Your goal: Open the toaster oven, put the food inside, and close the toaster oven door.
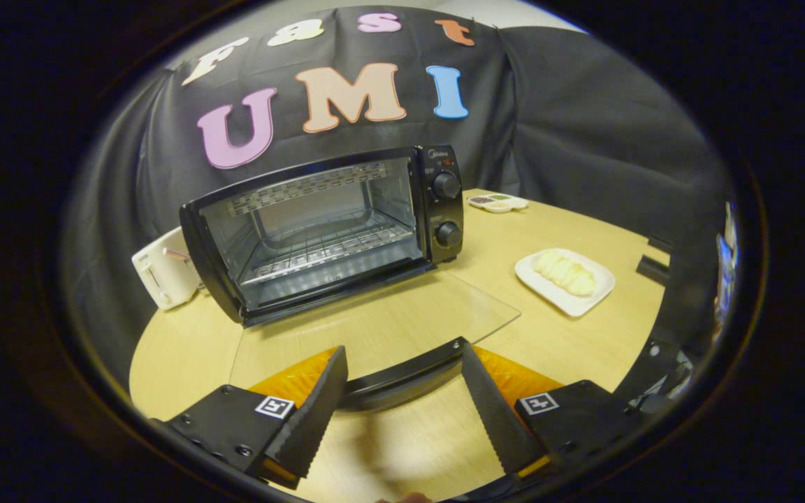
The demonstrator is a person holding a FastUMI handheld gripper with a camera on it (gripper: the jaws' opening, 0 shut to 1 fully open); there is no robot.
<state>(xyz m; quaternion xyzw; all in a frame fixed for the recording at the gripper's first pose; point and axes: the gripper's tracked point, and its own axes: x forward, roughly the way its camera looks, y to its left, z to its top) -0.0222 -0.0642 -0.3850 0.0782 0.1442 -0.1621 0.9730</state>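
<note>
Wood tabletop (570, 349) w/ black cloth wall behind. Toaster oven (325, 230) sits mid-table, glass door (381, 325) dropped flat toward gripper (402, 391), so cavity & wire rack (332, 251) are clear for loading. Fingers spread wide, holding nothing, door handle (402, 374) between tips, prob. just let go. Food on white plate (564, 281) right of oven; small sauce dish (497, 202) behind, white appliance (165, 269) to oven's left.

Black toaster oven (325, 230) with black knobs (446, 185), a clear glass door (374, 328) edged by a black handle (402, 374), and a silver wire rack (325, 255) inside; pale yellow food (567, 272) on a white plate (602, 283); light wood-grain bench (570, 335); white box (165, 269) beside the oven; small white dish (499, 202) holding dark and green bits
</note>
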